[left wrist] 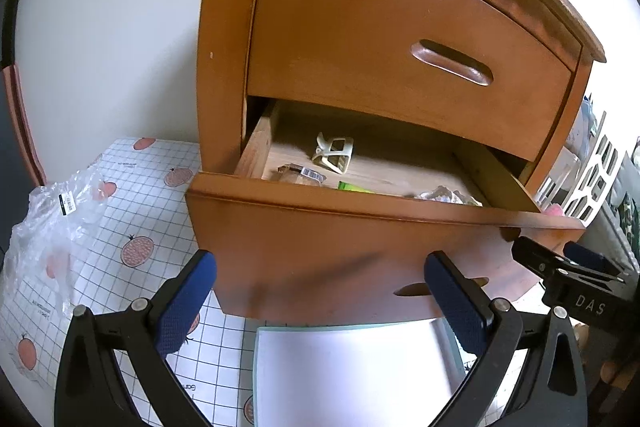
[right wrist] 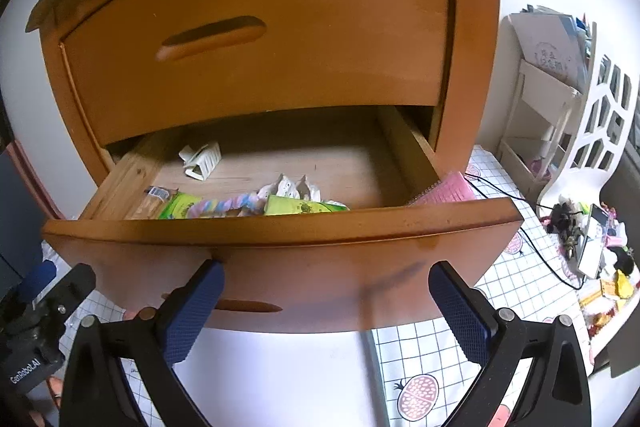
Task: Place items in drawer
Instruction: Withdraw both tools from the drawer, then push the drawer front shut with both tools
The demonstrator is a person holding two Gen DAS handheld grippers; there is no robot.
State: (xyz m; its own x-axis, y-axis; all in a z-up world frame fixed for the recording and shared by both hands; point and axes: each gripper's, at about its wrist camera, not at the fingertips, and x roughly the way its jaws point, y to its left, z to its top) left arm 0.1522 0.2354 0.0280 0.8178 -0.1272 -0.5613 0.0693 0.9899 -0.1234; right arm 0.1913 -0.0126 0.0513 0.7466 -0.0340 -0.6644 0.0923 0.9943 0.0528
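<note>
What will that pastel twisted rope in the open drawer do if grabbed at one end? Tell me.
The rope looks soft and braided, so it would probably droop rather than stay straight. It seems light. It lies across the green packets, so lifting it may drag them.

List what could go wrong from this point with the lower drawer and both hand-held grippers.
1. Both the left hand-held gripper and the right hand-held gripper are open and empty right at the lower drawer front; a push could pinch a finger against it.
2. The green packets and twisted rope are heaped near the front edge, so they might catch or spill when it closes.
3. The pink notebook beside the drawer's right side may snag.
</note>
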